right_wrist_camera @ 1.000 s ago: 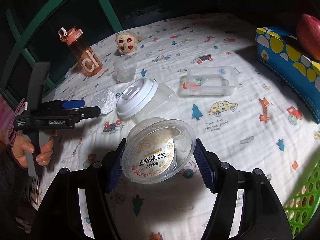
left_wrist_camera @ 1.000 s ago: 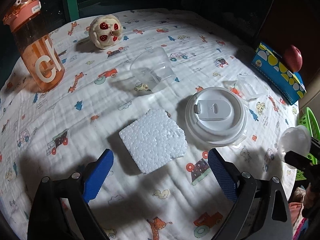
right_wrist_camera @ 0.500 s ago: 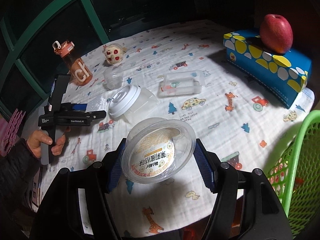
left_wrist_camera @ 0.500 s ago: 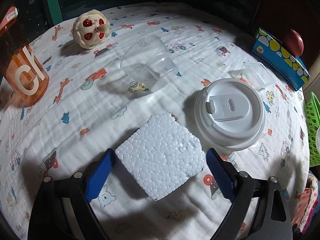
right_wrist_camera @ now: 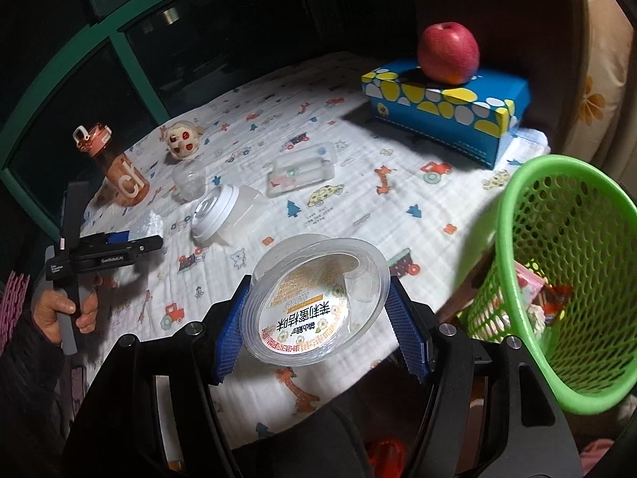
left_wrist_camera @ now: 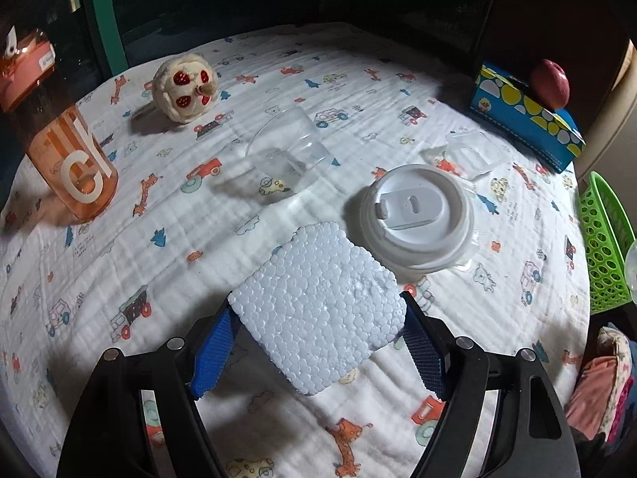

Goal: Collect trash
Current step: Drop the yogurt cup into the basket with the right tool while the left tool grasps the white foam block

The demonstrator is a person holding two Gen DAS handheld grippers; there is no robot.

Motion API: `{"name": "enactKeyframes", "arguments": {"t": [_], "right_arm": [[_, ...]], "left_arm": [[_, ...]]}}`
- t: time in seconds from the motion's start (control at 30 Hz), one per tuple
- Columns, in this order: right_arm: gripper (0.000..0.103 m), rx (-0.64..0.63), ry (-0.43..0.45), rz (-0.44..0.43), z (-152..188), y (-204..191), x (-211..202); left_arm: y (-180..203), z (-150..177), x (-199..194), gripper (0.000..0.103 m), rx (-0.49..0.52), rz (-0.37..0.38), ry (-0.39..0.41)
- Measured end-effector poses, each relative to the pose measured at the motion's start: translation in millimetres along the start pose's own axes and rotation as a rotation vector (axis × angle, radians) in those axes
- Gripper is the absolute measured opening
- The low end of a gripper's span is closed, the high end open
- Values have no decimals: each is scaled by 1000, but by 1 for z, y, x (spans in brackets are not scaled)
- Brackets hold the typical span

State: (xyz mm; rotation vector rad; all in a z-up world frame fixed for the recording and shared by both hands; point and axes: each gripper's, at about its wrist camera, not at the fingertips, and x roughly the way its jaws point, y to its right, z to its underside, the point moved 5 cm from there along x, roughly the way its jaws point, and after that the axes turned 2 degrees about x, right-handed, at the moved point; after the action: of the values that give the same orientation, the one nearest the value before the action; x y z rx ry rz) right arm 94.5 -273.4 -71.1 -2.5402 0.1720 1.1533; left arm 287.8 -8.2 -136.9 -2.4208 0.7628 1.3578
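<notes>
My left gripper (left_wrist_camera: 318,342) is shut on a white styrofoam piece (left_wrist_camera: 318,310), its blue pads against both edges, just above the cloth. My right gripper (right_wrist_camera: 320,330) is shut on a clear plastic cup with a printed lid (right_wrist_camera: 318,302), held above the table's edge, left of the green mesh basket (right_wrist_camera: 557,279). On the table lie a white-lidded container (left_wrist_camera: 416,219), a clear cup on its side (left_wrist_camera: 286,155) and a small clear tray (left_wrist_camera: 473,153).
An orange water bottle (left_wrist_camera: 59,139) stands at the left. A plush toy (left_wrist_camera: 185,91) sits at the back. A blue tissue box (right_wrist_camera: 446,107) carries a red apple (right_wrist_camera: 448,53). The basket holds wrappers (right_wrist_camera: 541,298). The left gripper shows in the right wrist view (right_wrist_camera: 131,239).
My left gripper moved forward and closed on the styrofoam piece. My right gripper carried the cup to the right, toward the green basket, which has come fully into view.
</notes>
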Motion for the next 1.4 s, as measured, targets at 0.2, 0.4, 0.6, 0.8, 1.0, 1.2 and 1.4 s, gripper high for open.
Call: {"name": "enactKeyframes", "arguments": {"t": [0.2,0.4,0.6,0.8,1.0,1.2,1.4], "right_arm": [[65,81,42,69,4,42,-21],[65,97,69,109,3,87,-43],[65,85,63,130,5,130,-55],[65,61,62,159,3,159,-57],[65,71,51,169,1,187,-56],[66,88,62,182,-1,209,-62],[69,117,60,180,4,225,-64]], "left_arm": [[43,-13,-32,75,84,22,51],[99,-22,-54,75,107,75,106],[159,-31,-72,75,107,116,150],[215,-39,-80,75,111,158,174],[268,-48,-82,75,148,199,183],[315,-62,-81,75,190,255,180],[355,-72,-72,75,231,295,164]]}}
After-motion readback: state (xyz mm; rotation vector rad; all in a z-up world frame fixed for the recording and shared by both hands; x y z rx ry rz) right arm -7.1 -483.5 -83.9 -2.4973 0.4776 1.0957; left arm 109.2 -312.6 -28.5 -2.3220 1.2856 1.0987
